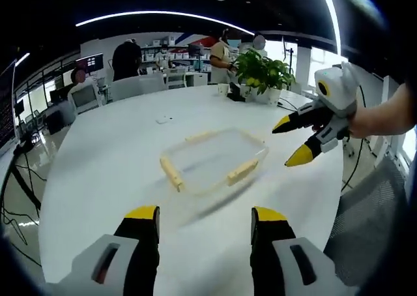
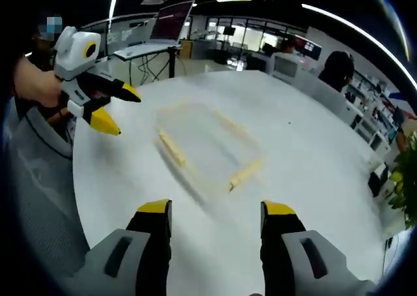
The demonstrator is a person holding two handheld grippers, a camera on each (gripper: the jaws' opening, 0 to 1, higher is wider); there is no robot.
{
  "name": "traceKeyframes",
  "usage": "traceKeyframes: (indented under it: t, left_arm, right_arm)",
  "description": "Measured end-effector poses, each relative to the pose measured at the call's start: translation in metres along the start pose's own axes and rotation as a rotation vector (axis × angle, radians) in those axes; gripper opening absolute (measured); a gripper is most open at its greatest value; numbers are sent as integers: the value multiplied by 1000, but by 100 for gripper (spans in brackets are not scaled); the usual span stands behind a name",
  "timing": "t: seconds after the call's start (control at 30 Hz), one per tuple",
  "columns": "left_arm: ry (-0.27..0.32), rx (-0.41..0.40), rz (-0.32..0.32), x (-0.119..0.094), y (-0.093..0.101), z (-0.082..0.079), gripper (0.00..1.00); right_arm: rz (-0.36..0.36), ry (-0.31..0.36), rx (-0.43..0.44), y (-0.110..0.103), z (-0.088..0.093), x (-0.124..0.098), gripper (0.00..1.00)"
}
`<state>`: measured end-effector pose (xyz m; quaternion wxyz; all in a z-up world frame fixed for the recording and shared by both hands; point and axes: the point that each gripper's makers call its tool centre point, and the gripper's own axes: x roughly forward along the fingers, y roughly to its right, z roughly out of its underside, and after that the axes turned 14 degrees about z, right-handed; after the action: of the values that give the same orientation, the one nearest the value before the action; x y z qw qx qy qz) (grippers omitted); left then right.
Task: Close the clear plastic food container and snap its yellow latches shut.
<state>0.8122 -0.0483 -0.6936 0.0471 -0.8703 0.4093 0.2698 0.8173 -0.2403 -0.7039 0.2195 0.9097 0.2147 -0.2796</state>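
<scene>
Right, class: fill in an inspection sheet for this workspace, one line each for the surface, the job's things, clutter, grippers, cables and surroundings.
Surface: round white table, glossy, mostly bare.
Job's things: clear plastic container lies near the table's middle; yellow latches show along its edges. Whether they are snapped cannot be told.
Clutter: small white item beyond the container; potted plant and a cup at the far edge.
Grippers: left gripper open, short of the container; right gripper open, also short, holding nothing.
Cables: dark cables on the floor left of the table.
Surroundings: office with desks, monitors, people standing at the back.
</scene>
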Motion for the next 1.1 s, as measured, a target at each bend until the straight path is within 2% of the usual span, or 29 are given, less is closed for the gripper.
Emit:
traceKeyframes:
  t: [0.23, 0.43, 0.57, 0.7, 0.9, 1.1]
  left_arm:
    - [49, -68, -52, -24, 3, 6, 51]
    - [57, -94, -77, -46, 12, 19, 51]
    - [54, -89, -83, -59, 20, 23, 51]
    - [73, -104, -104, -72, 20, 21, 50]
    - [104, -126, -148, -87, 22, 17, 50]
    - [134, -162, -156, -102, 34, 18, 50]
  right_arm:
    - [29, 6, 53, 6, 4, -23, 52]
    - [51, 16, 126, 7, 11, -46, 51]
    - [56, 6, 154, -1, 21, -61, 50]
    - [55, -1, 185, -11, 28, -71, 50]
    - [43, -2, 216, -23, 28, -84, 49]
    - [50, 23, 286, -30, 20, -99, 48]
